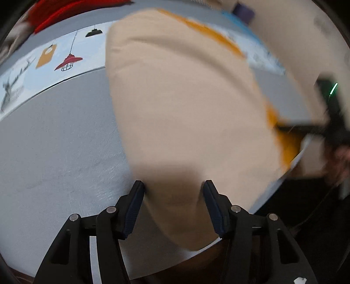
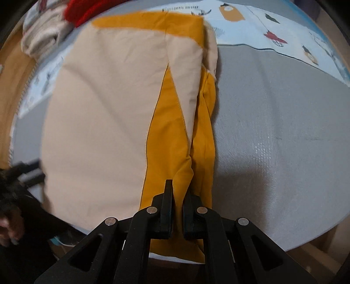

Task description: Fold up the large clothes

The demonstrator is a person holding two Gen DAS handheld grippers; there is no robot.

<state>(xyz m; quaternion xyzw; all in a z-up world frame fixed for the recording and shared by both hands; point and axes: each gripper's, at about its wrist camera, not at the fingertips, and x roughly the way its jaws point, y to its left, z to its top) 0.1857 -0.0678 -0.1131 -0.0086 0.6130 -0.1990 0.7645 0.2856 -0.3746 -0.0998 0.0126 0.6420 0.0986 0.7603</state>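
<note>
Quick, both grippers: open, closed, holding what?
Left gripper: open, beige cloth between its fingers, not pinched.
Right gripper: closed on the yellow cloth.

One beige-and-mustard garment (image 2: pixel 105 122) on the desk (image 2: pixel 273 142), the only piece laid out. One red cloth (image 2: pixel 83 11) at the far edge. One striped grey-white bundle (image 2: pixel 43 37) beside it. One printed cloth strip (image 1: pixel 43 63) across the desk, with lamp drawings: two red lamps counted, one per view, likely the same print repeated. Two tongs: left tongs (image 1: pixel 174 187), right tongs (image 2: pixel 178 196), two fingers each. One bare hand (image 2: pixel 8 227) visible, low left in the right wrist view.
</note>
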